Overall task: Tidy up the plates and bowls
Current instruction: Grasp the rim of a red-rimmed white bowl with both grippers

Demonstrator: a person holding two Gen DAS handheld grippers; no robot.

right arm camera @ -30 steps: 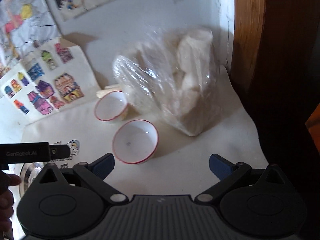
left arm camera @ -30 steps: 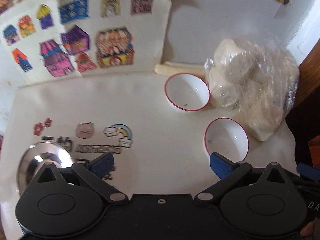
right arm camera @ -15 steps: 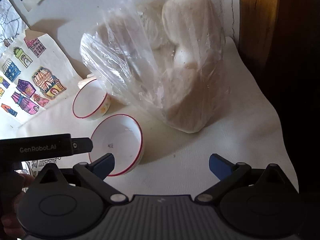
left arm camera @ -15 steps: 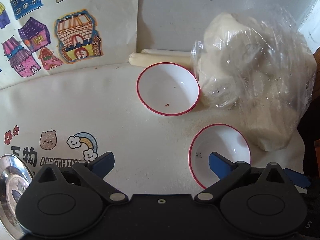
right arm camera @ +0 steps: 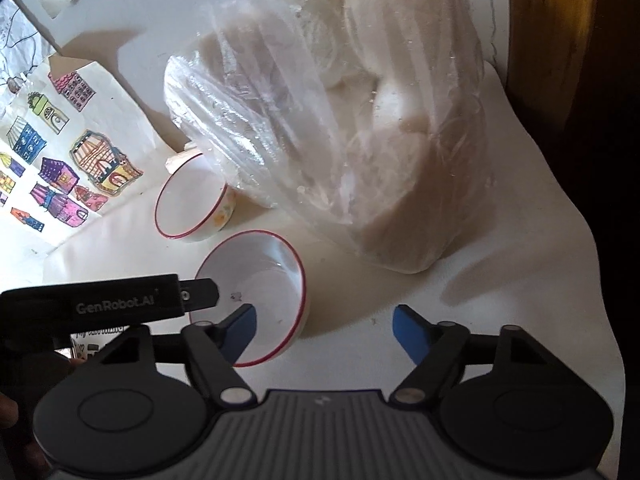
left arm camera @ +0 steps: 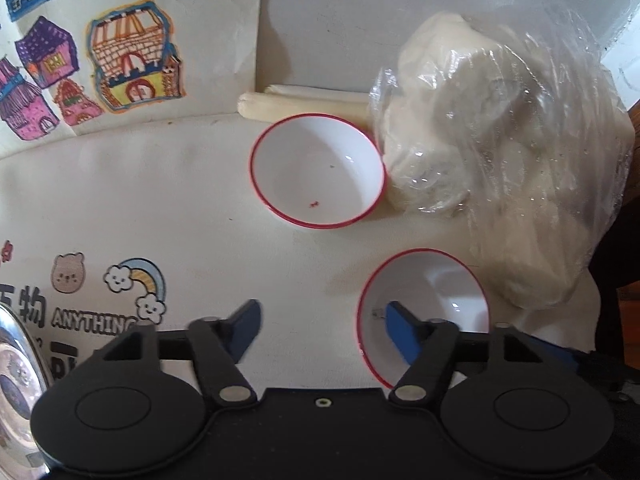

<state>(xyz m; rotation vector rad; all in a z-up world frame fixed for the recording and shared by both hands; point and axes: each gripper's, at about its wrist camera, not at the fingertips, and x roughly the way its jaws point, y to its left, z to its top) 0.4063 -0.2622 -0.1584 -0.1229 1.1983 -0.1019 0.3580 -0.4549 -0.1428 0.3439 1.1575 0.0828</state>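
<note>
Two white bowls with red rims stand on the printed cloth. The far bowl (left arm camera: 318, 170) (right arm camera: 192, 204) sits by the bag. The near bowl (left arm camera: 424, 312) (right arm camera: 256, 292) lies under both grippers. My left gripper (left arm camera: 320, 318) is closing, with its right finger inside the near bowl and the bowl's left rim between the jaws. My right gripper (right arm camera: 323, 320) is closing too, its left finger inside the same bowl and the right rim between the jaws. No pad presses on the rim. A shiny steel plate (left arm camera: 16, 368) shows at the far left edge.
A clear plastic bag of white lumps (left arm camera: 500, 168) (right arm camera: 340, 120) crowds the bowls from the right. A rolled paper (left arm camera: 304, 104) lies behind the far bowl. A sheet of house drawings (left arm camera: 120, 48) leans on the wall. Dark wooden furniture (right arm camera: 552, 20) bounds the right.
Both grippers came down and forward over the near bowl. Their jaws, wide before, have narrowed around the bowl's opposite rims. The bowls have not moved.
</note>
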